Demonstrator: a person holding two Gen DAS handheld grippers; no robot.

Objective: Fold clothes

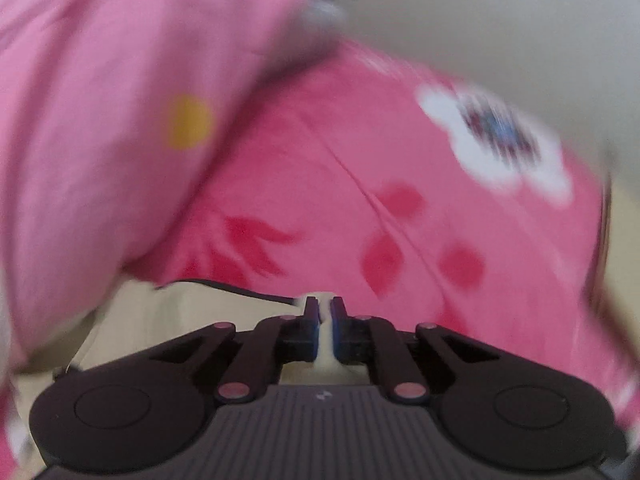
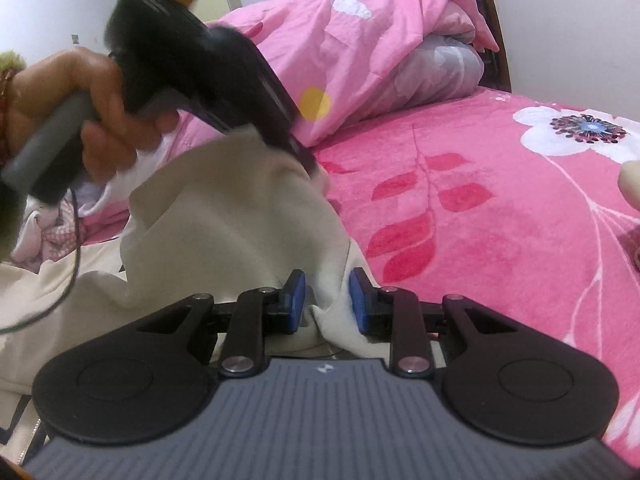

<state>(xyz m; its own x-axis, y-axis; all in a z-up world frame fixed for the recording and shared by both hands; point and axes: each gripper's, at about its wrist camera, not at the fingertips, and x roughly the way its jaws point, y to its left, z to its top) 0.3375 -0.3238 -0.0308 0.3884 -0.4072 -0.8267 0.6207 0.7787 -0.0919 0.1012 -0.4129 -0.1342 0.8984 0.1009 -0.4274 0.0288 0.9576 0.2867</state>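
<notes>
A cream garment (image 2: 224, 216) of soft, matte knit lies bunched on a bed, held up between both tools. In the right wrist view the right claw (image 2: 327, 300) sits at about six o'clock, its blue-padded fingers (image 2: 297, 294) part-way apart with a thick fold of the cream cloth gathered between them and pressed by the pads. From there the cloth rises in a slack, tent-like ridge toward eleven o'clock, where the left claw (image 2: 316, 168), black and blurred, pinches its peak; a hand (image 2: 100, 120) grips that tool's grey handle at nine o'clock, and a thin dark cable hangs from it.

In the left wrist view the left claw (image 1: 325, 312) is drawn nearly together, a thin edge of the cream fabric nipped between its blue-lined fingers (image 1: 310, 312), with more cream cloth spreading toward eight o'clock.

The bed sheet (image 2: 500, 216) is a plush, fleecy hot pink printed with red leaves and a large white flower at two o'clock. A lighter pink cotton quilt (image 2: 360, 52), crumpled and dotted with a yellow circle, is heaped at twelve o'clock, wrapped around a grey satin-looking pillow (image 2: 448, 64)
</notes>
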